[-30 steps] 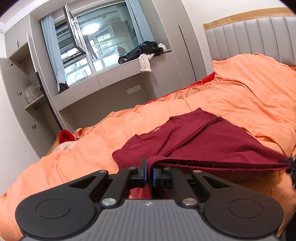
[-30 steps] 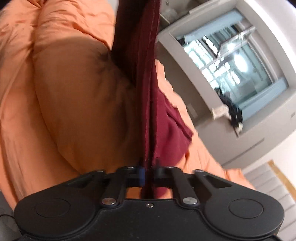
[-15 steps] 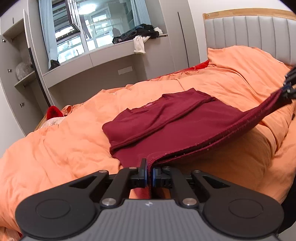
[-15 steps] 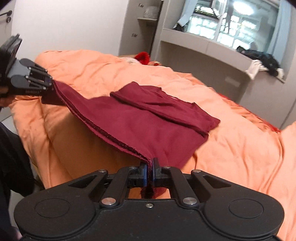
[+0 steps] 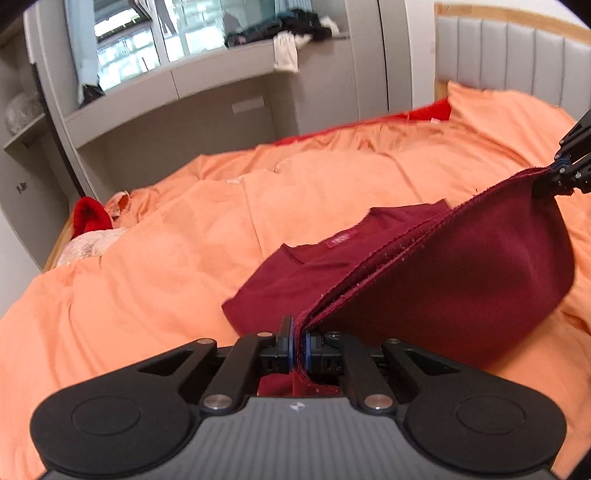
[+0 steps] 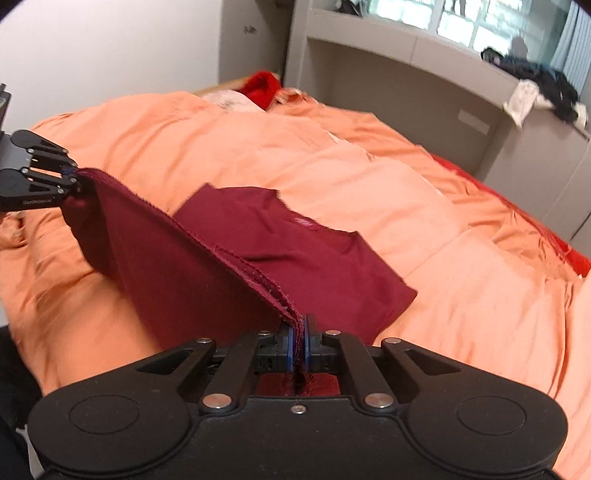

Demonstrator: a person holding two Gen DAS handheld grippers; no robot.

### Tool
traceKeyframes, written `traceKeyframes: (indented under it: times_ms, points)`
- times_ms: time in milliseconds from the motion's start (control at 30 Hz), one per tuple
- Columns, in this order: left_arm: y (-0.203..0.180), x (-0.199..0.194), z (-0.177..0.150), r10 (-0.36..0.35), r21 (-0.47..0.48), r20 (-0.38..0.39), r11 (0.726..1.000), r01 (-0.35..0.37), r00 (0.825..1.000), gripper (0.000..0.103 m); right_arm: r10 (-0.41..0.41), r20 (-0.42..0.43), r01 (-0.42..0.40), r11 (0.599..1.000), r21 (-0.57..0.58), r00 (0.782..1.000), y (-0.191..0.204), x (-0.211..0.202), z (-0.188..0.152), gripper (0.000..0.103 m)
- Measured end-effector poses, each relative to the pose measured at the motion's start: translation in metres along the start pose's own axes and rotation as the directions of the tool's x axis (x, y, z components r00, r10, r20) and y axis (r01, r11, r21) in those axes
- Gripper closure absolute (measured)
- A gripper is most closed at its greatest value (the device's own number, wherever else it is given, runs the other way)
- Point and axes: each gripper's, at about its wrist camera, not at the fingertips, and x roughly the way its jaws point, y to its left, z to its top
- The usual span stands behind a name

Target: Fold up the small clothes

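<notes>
Two tongs, mine: left tongs (image 5: 299,345) and right tongs (image 6: 300,341), each clamped on the hem of the maroon shirt (image 5: 436,280), lifted between them; its collar end rests ahead on the orange quilt (image 5: 155,266).

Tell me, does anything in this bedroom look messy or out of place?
Yes: a heap of dark clothes sits on the window ledge, with a pale garment dangling over its edge. The orange duvet is rumpled. The maroon shirt itself looks undamaged.
</notes>
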Motion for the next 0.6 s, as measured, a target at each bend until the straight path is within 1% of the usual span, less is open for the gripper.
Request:
traceKeyframes:
  times_ms: [100, 200, 300, 433, 500, 533, 600]
  points:
    - [0.018, 0.047, 0.027, -0.032, -0.008, -0.059, 0.999, 0.031, 0.998, 0.098, 0.000, -0.038, 0.002, 0.999, 0.047, 0.999, -0.031, 0.036, 0.024, 0.099]
    - [0.035, 0.097, 0.042, -0.057, -0.037, -0.118, 0.998, 0.053, 0.991, 0.098, 0.031, -0.058, -0.024, 0.993, 0.116, 0.998, -0.063, 0.073, 0.039, 0.099]
    - [0.047, 0.141, 0.047, -0.075, -0.056, -0.159, 0.996, 0.067, 0.984, 0.097, 0.069, -0.082, -0.054, 0.983, 0.176, 0.994, -0.090, 0.110, 0.048, 0.099]
    - [0.062, 0.189, 0.042, -0.125, -0.098, -0.207, 0.989, 0.107, 0.970, 0.097, 0.111, -0.121, -0.080, 0.969, 0.236, 0.986, -0.117, 0.162, 0.052, 0.099]
    - [0.069, 0.209, 0.037, -0.150, -0.122, -0.224, 0.985, 0.124, 0.963, 0.090, 0.139, -0.135, -0.098, 0.958, 0.269, 0.981, -0.127, 0.186, 0.050, 0.099]
    - [0.072, 0.218, 0.034, -0.158, -0.134, -0.230, 0.982, 0.130, 0.960, 0.081, 0.151, -0.140, -0.107, 0.953, 0.282, 0.979, -0.131, 0.197, 0.048, 0.099]
    - [0.080, 0.229, 0.028, -0.171, -0.157, -0.221, 0.978, 0.138, 0.960, 0.057, 0.164, -0.152, -0.111, 0.946, 0.306, 0.975, -0.138, 0.217, 0.043, 0.099]
